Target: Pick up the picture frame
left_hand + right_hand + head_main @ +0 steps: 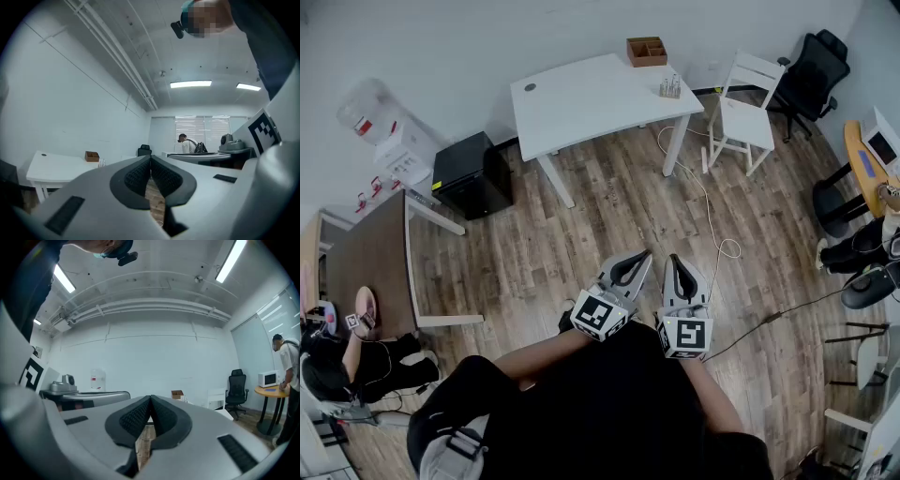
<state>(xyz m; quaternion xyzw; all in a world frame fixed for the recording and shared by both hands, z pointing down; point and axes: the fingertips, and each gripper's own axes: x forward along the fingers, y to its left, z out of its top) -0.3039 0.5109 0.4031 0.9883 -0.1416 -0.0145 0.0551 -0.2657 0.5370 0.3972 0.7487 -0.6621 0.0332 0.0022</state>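
Note:
I cannot make out a picture frame for certain in any view. On the white table at the far side stand a brown wooden box and a small clear object. My left gripper and right gripper are held side by side over the wooden floor, well short of that table, pointing level toward it. In the left gripper view the left gripper has its dark pads pressed together with nothing between them. The right gripper is likewise shut and empty, and the box shows small beyond it.
A white chair and a black office chair stand right of the table. A black cabinet and a brown table are at the left. A white cable trails over the floor. People sit at the left and right edges.

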